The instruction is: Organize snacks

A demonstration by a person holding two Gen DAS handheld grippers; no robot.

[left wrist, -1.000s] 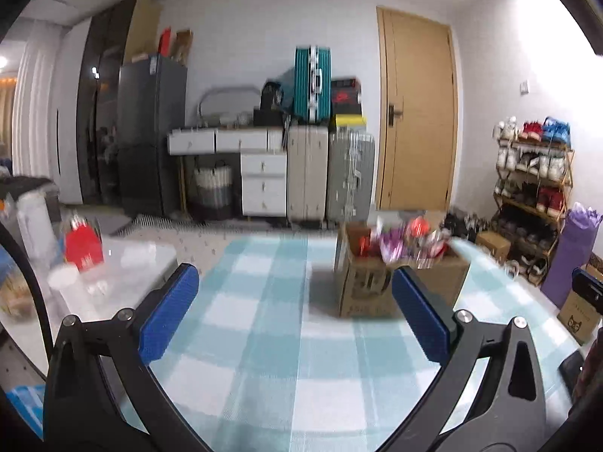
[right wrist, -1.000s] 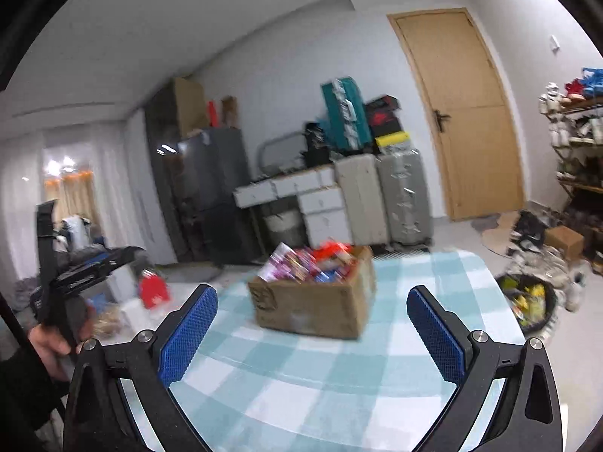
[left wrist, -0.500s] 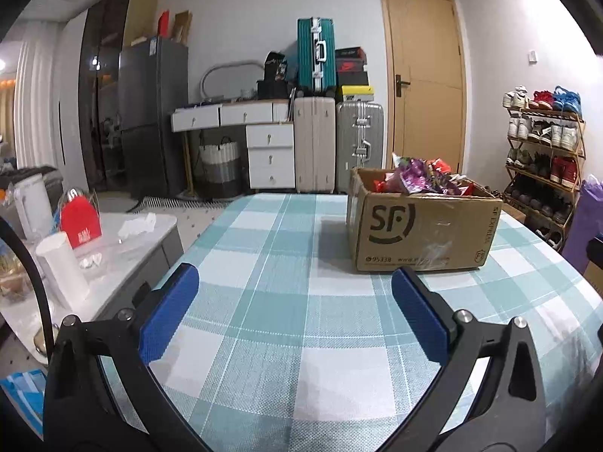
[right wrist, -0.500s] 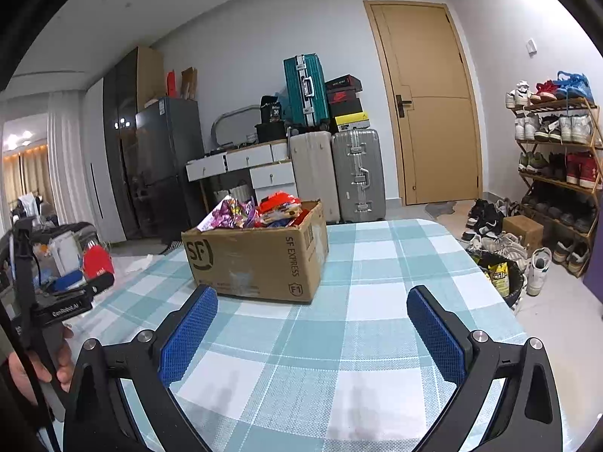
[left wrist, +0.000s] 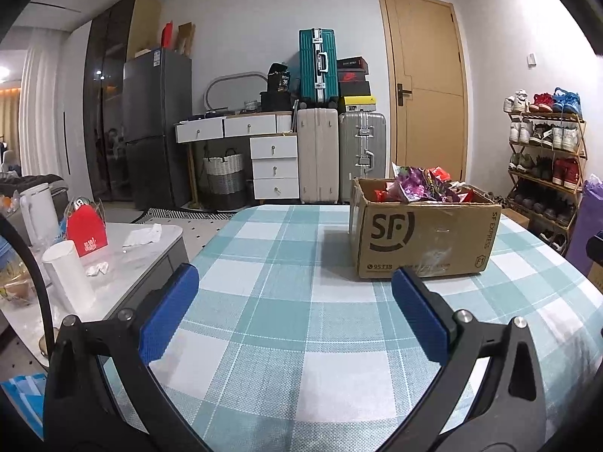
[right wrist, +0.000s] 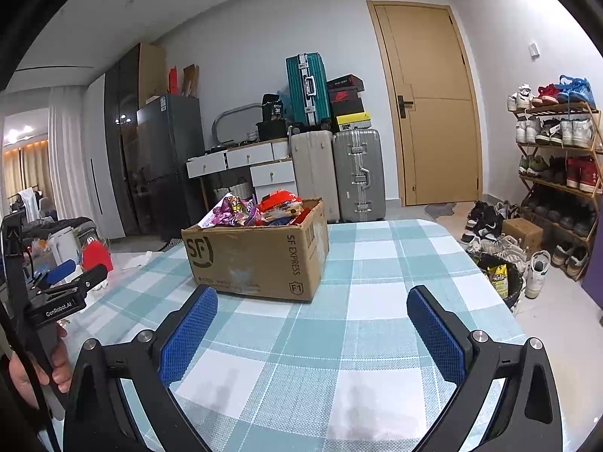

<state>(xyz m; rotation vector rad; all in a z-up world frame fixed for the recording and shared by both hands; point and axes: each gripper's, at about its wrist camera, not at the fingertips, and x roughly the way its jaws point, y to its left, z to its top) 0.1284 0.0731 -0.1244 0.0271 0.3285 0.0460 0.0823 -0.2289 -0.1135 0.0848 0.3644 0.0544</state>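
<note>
A brown SF Express cardboard box [left wrist: 422, 239] full of colourful snack packets [left wrist: 418, 184] stands on the table with the teal checked cloth [left wrist: 301, 301]. It also shows in the right wrist view [right wrist: 256, 260], with the snack packets [right wrist: 260, 209] sticking out of its top. My left gripper [left wrist: 294, 301] is open and empty, low over the cloth, short of the box and to its left. My right gripper [right wrist: 311, 318] is open and empty, over the cloth in front of the box. The left gripper [right wrist: 56, 286] shows at the far left of the right wrist view.
A low white side table [left wrist: 124, 260] with a white cup [left wrist: 69, 275] and a red carton [left wrist: 87, 231] stands left of the table. A bin [right wrist: 501, 282] and a shoe rack [right wrist: 557, 173] are to the right. Suitcases [left wrist: 339, 158] line the far wall.
Both grippers have come down and steadied, now level over the cloth. The box looks nearer and larger in both views. Both grippers stay open.
</note>
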